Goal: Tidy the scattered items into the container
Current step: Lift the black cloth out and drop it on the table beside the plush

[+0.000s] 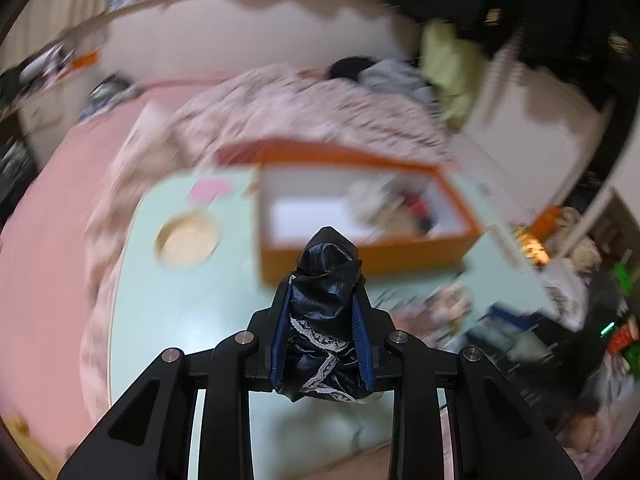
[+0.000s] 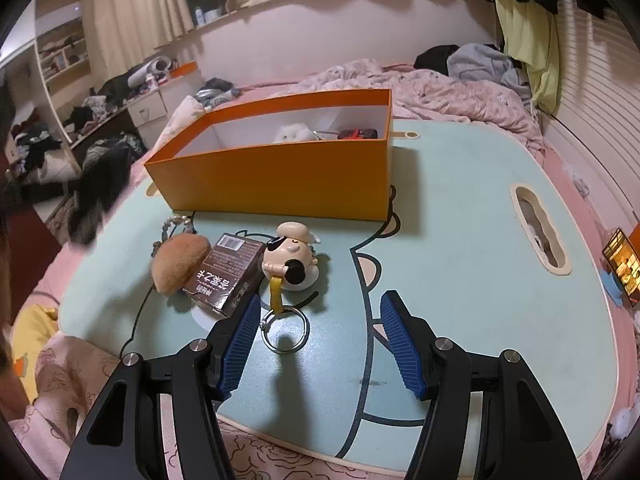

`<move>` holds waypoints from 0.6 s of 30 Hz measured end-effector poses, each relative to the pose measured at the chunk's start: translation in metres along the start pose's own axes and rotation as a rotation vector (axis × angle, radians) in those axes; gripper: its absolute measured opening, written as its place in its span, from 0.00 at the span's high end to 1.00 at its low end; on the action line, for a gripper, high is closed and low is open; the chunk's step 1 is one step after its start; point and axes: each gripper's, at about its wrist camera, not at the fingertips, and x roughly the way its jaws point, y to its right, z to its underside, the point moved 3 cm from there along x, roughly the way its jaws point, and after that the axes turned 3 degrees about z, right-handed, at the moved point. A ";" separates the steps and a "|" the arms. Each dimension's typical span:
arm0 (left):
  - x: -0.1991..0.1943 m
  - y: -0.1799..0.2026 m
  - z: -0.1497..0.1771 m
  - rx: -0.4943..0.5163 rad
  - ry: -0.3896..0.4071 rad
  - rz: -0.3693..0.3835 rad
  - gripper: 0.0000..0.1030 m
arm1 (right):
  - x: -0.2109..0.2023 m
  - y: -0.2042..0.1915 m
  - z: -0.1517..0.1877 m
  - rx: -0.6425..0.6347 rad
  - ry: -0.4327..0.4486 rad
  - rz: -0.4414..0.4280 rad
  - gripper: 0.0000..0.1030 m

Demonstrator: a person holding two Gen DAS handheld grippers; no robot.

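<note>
- While the left gripper (image 1: pixel 322 300) is clamped on a crumpled black cloth with white lace trim (image 1: pixel 326 320), its blue pads (image 1: pixel 362 344) press the bundle from both sides and the cloth pokes out past the fingertips, held above the pale green table (image 1: pixel 180 320)
- Just beyond that bundle in the left view lies the orange box (image 1: pixel 360 248), its near wall behind the cloth's tip — the picture is badly blurred, so what lies inside cannot be made out there
- Over on the other side, the right gripper (image 2: pixel 316 316) hangs above the table with its jaws spread wide and nothing between them
- Between and just ahead of its fingers lies a metal key ring (image 2: pixel 285 330), joined by a yellow strap to a small cartoon figure with a cap (image 2: pixel 292 258)
- Left of the figure, touching it, sits a dark brown carton (image 2: pixel 228 276), and a brown plush piece (image 2: pixel 178 262) leans against the carton's far side
- Farther back the orange box stands open — a white fluffy item (image 2: pixel 294 133) and a dark red-and-black object (image 2: pixel 356 133) rest inside
- Behind the table lies a rumpled pink quilt (image 2: pixel 440 92)
</note>
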 end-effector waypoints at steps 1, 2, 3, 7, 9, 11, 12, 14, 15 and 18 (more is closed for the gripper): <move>0.006 -0.006 0.011 -0.031 -0.019 0.004 0.71 | 0.000 0.000 0.000 -0.001 -0.001 0.001 0.39; 0.013 -0.010 0.018 -0.049 -0.035 0.018 0.71 | 0.000 0.000 0.001 -0.002 -0.002 0.002 0.39; 0.018 -0.011 0.027 -0.064 -0.052 0.041 0.71 | 0.000 0.000 0.001 -0.002 -0.002 0.003 0.39; 0.033 -0.003 0.044 -0.075 -0.083 0.070 0.71 | 0.000 -0.001 0.001 -0.002 -0.001 0.003 0.39; 0.036 0.007 0.043 -0.041 -0.066 0.041 0.71 | 0.000 -0.001 0.002 -0.002 -0.004 0.003 0.39; 0.038 0.015 0.040 -0.029 -0.061 0.059 0.70 | -0.001 0.000 0.002 -0.001 -0.004 0.003 0.39; 0.040 0.018 0.039 -0.026 -0.062 0.075 0.69 | 0.000 0.000 0.001 0.000 -0.002 0.004 0.39; 0.041 0.019 0.040 -0.022 -0.061 0.080 0.63 | 0.000 0.000 0.000 0.003 0.001 0.005 0.39; 0.041 0.019 0.041 -0.025 -0.059 0.071 0.57 | 0.000 0.001 0.000 0.006 0.003 0.003 0.39; 0.035 0.010 0.047 -0.067 -0.008 0.056 0.42 | -0.004 0.003 -0.006 0.021 0.022 -0.010 0.39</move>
